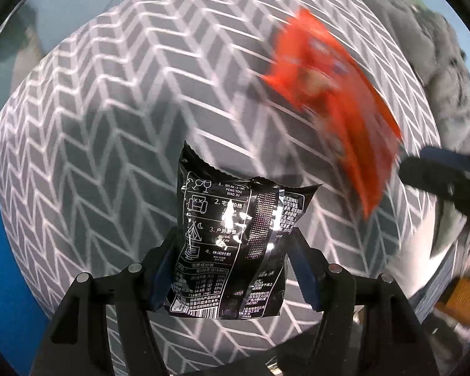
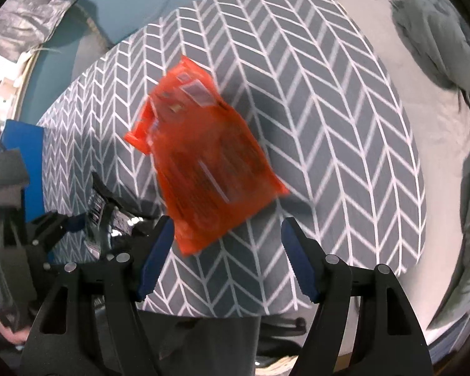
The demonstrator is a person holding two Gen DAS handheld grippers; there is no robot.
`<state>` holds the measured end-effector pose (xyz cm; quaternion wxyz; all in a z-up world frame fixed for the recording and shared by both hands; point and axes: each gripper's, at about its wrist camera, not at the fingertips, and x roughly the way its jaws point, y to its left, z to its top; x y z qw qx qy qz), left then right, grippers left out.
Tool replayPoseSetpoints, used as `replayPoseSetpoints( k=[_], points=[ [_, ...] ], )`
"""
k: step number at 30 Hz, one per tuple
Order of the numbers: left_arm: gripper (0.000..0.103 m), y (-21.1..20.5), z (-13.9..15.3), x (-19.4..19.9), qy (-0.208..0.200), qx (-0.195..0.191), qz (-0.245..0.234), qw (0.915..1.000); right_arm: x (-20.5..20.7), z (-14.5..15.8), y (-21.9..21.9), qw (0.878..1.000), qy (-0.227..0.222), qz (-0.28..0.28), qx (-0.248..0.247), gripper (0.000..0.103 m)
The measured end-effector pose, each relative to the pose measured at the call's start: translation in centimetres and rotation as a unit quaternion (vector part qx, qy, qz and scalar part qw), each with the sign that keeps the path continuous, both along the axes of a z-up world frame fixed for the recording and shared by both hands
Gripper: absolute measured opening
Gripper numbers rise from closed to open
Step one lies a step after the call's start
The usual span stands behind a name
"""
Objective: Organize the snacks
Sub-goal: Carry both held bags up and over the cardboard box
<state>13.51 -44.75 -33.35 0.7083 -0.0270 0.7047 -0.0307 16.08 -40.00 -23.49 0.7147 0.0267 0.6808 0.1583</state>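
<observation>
Left wrist view. The left gripper (image 1: 232,269) is closed on a black snack packet (image 1: 235,244), its blue pads pressing the packet's two side edges; the packet stands upright between the fingers, white printed text facing the camera. Behind it lies a grey cloth with a white herringbone pattern (image 1: 116,144). Up and to the right of the black packet, an orange snack packet (image 1: 332,100) appears motion-blurred, its lower end close to the dark tip of the right gripper (image 1: 435,172) at the frame's right edge; contact there cannot be judged. A blue box (image 1: 0,235) borders the cloth to the left of the black packet.

Right wrist view. The right gripper (image 2: 227,257) has its jaws spread wide and holds nothing. The orange snack packet (image 2: 203,169), blurred, lies just beyond the fingertips, over the herringbone cloth (image 2: 329,125); whether it rests on the cloth cannot be told. To the left of the orange packet, the left gripper (image 2: 78,222) clamps the black snack packet (image 2: 103,216), with the blue box (image 2: 28,163) behind it.
</observation>
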Motion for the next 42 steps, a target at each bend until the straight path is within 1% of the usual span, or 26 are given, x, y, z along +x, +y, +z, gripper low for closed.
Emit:
replayPoseSetpoints(
  k=[1,4,8,12,15,18,19,22,25,27,28,29,30,32,37,40,42],
  points=[
    [0.068,0.4,-0.1,0.2,0.000,0.001,0.013,0.9999,0.3,0.1,0.4,1.000,-0.002,0.007,-0.001,0.072],
    [0.068,1.4,-0.3,0.6,-0.004,0.006,0.046,0.9989,1.2,0.1,1.6,0.999,-0.010,0.033,-0.011,0.077],
    [0.068,2.2,-0.5,0.5,-0.009,0.002,0.086,0.9963,2.6,-0.3,3.3,0.997,-0.011,0.071,-0.029,0.077],
    [0.068,2.7,-0.9,0.0,-0.012,-0.005,0.114,0.9934,3.8,-1.1,4.8,0.994,-0.009,0.099,-0.044,0.077],
    [0.068,3.5,-1.3,-0.2,-0.014,-0.011,0.128,0.9917,4.5,-1.9,5.6,0.992,-0.005,0.111,-0.053,0.077],
    [0.068,2.2,-1.9,-0.4,-0.017,-0.017,0.136,0.9905,5.0,-2.8,6.1,0.990,0.000,0.122,-0.064,0.077],
    [0.068,3.3,-1.8,-0.1,-0.018,-0.018,0.137,0.9902,5.1,-3.2,6.4,0.990,0.001,0.125,-0.067,0.077],
    [0.068,4.1,-1.4,-0.3,-0.020,-0.018,0.145,0.9890,5.3,-4.5,7.1,0.988,0.003,0.134,-0.082,0.079],
    [0.068,4.3,-0.3,-0.6,-0.022,-0.017,0.154,0.9876,5.3,-4.8,7.6,0.985,-0.005,0.144,-0.092,0.079],
    [0.068,4.5,-0.4,-1.0,-0.024,-0.018,0.160,0.9867,5.1,-4.9,7.9,0.984,-0.008,0.152,-0.097,0.078],
    [0.068,4.4,-0.3,-1.1,-0.024,-0.018,0.162,0.9864,5.0,-5.1,8.4,0.983,-0.010,0.153,-0.100,0.074],
    [0.068,4.5,0.0,-1.2,-0.025,-0.018,0.164,0.9860,4.8,-5.2,8.7,0.982,-0.014,0.154,-0.108,0.068],
    [0.068,4.6,0.3,-1.2,-0.026,-0.018,0.165,0.9858,4.6,-5.1,8.7,0.982,-0.017,0.154,-0.109,0.066],
    [0.068,4.9,1.3,-1.3,-0.027,-0.019,0.168,0.9853,4.3,-4.8,8.8,0.983,-0.018,0.151,-0.102,0.058],
    [0.068,5.3,2.1,-1.9,-0.031,-0.028,0.169,0.9847,4.5,-3.6,8.2,0.986,-0.020,0.142,-0.087,0.049],
    [0.068,5.9,3.4,-2.2,-0.034,-0.031,0.168,0.9846,4.2,-2.5,7.6,0.988,-0.025,0.131,-0.072,0.037],
    [0.068,6.2,4.1,-2.6,-0.038,-0.035,0.168,0.9844,4.1,-1.8,7.3,0.990,-0.027,0.125,-0.061,0.033]
  ],
)
